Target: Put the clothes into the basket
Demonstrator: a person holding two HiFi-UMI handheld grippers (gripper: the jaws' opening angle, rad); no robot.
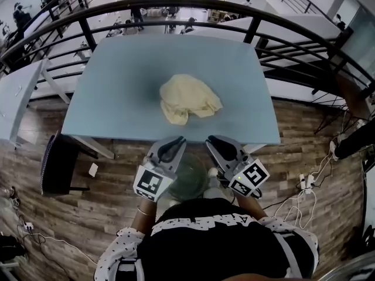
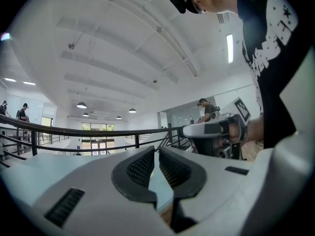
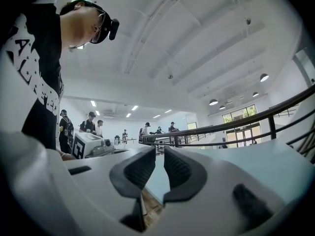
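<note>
- Head view: a pale yellow garment [image 1: 188,98] lies crumpled about the middle of the light blue surface [image 1: 111,86], a little nearer its near edge than its far one.
- The left claw [image 1: 174,143] and the right claw [image 1: 214,141] reach in side by side at the near edge, well short of the garment and touching nothing on the surface.
- Each claw has its jaws pressed together and is empty.
- Between and below the two claws, off the near edge, sits a round greenish see-through container [image 1: 190,177]. It may be the basket, but it is too blurred here to be sure.
- A dark chair [image 1: 58,164] stands on the wooden floor [image 1: 304,136] by the near left corner, and a black railing [image 1: 176,6] curves round beyond the far edge.
- Left gripper view: the left claw [image 2: 158,154] has its ribbed pads closed against each other, with only the blue surface showing past the tips.
- The right claw [image 2: 193,130] hangs just beside it on the right, held in a hand [image 2: 253,129].
- Right gripper view: the right claw [image 3: 158,156] is likewise closed on nothing.
- The marker cube [image 3: 84,146] of the other claw shows at the left, and the railing [image 3: 236,127] runs behind the surface.
</note>
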